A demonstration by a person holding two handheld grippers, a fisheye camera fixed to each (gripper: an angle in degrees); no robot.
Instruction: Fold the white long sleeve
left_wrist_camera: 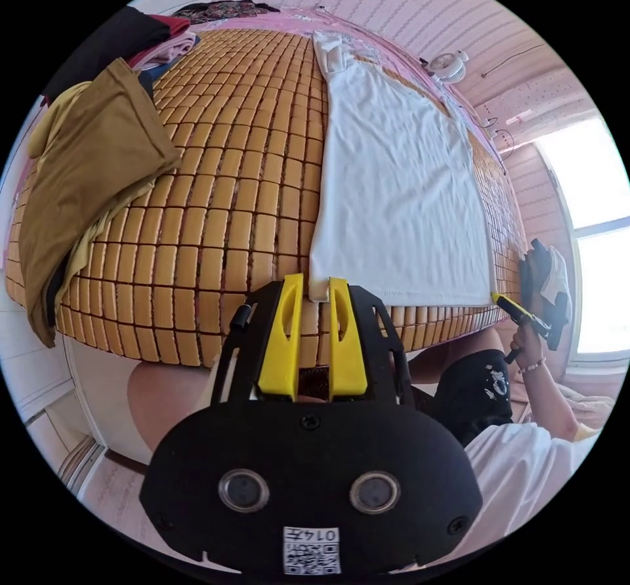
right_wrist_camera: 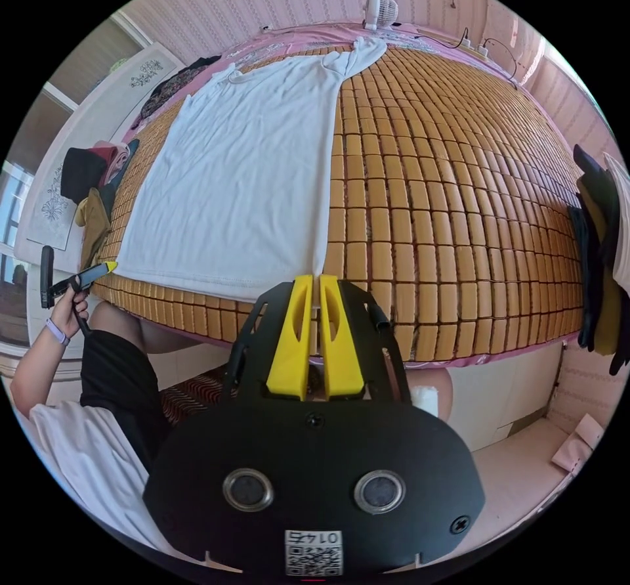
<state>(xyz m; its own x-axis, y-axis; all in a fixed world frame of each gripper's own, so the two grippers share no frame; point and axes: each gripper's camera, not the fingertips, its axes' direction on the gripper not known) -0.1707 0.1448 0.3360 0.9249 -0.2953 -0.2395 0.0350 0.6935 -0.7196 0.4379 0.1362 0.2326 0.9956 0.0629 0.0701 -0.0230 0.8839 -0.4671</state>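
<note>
The white long sleeve [left_wrist_camera: 394,184] [right_wrist_camera: 243,171] lies flat on a bamboo mat, hem towards me and collar at the far end. In the left gripper view my left gripper [left_wrist_camera: 316,283] is shut on one hem corner, with white cloth between the yellow jaws. My right gripper [left_wrist_camera: 499,297] shows at the other hem corner, held by a hand. In the right gripper view my right gripper [right_wrist_camera: 315,281] has its jaws nearly together on its hem corner. My left gripper [right_wrist_camera: 108,266] touches the opposite corner there.
The bamboo mat [left_wrist_camera: 230,184] [right_wrist_camera: 446,204] covers a bed. A brown garment pile [left_wrist_camera: 92,171] and dark and red clothes [left_wrist_camera: 144,33] lie on one side, dark clothes [right_wrist_camera: 597,250] on the other. A small fan [left_wrist_camera: 449,66] [right_wrist_camera: 379,4] stands at the far edge. The person stands at the near edge.
</note>
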